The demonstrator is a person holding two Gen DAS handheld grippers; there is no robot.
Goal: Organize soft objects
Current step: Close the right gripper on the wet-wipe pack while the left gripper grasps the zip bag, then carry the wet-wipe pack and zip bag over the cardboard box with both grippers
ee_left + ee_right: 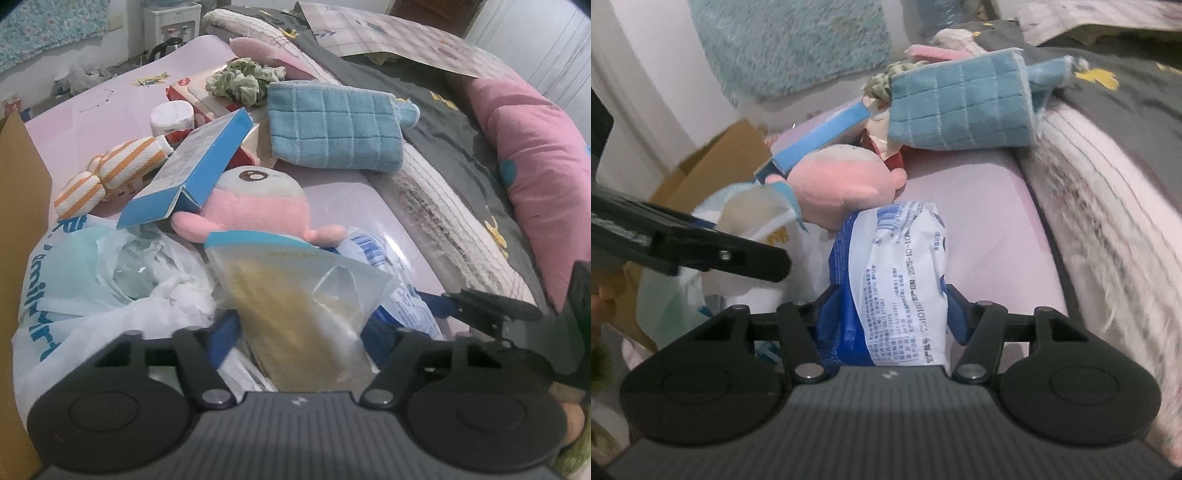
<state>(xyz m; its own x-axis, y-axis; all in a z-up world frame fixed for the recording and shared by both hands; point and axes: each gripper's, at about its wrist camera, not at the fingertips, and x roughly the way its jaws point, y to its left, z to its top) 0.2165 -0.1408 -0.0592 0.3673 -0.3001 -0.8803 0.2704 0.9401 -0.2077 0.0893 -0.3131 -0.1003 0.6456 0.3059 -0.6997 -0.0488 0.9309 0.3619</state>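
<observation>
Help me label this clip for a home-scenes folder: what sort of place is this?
Most likely a bedroom in a home. The clutter lies on a pink sheet beside a rumpled grey quilt and a pink pillow, with a water dispenser against the far wall.

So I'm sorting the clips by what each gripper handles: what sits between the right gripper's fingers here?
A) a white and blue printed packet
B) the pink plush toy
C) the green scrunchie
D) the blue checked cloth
A: in the right wrist view the white and blue printed packet stands between the right gripper's blue pads, which press its sides.
</observation>
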